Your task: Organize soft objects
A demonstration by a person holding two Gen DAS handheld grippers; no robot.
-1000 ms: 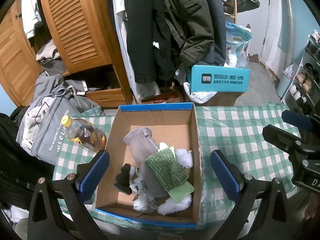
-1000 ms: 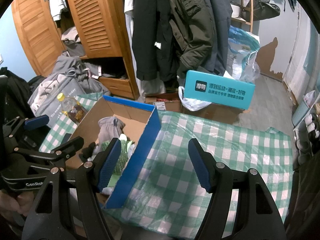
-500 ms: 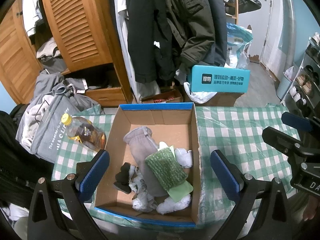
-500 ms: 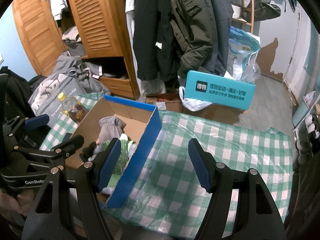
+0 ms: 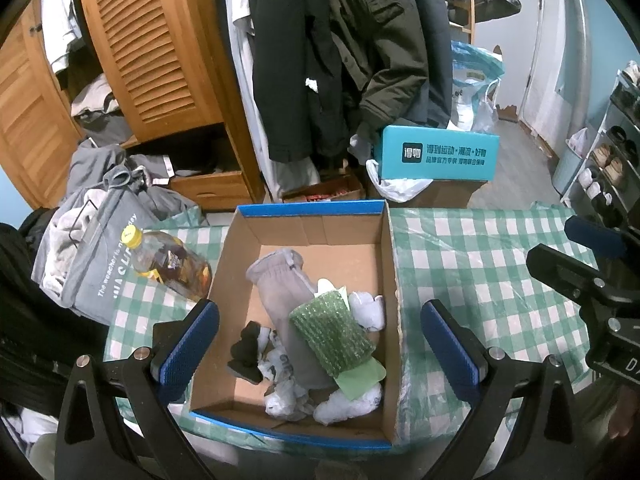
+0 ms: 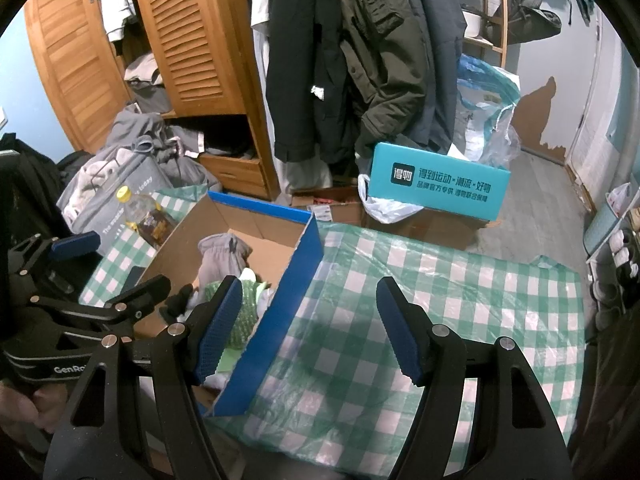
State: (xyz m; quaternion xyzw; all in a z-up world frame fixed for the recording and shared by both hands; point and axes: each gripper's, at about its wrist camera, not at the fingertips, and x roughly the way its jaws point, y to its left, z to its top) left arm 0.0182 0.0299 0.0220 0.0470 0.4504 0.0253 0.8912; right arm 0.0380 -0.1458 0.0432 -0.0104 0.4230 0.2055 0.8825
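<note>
Little differs from a second ago. In the left wrist view the cardboard box (image 5: pixel 394 280) sits a touch lower and nearer than before, its contents lying as they did. In the right wrist view the oil bottle (image 6: pixel 146 220) beyond the box edges slightly rightward. Both grippers' jaw spread is unchanged.

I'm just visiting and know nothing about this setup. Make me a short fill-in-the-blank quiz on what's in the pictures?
1. The green bubble wrap lies inside the ____ box.
2. The bottle lying beside the cardboard box has a ____ cap.
3. The tablecloth has a green and white ____ pattern.
4. Both the left gripper and the right gripper are ____.

Missing words: cardboard; yellow; checked; open
</note>
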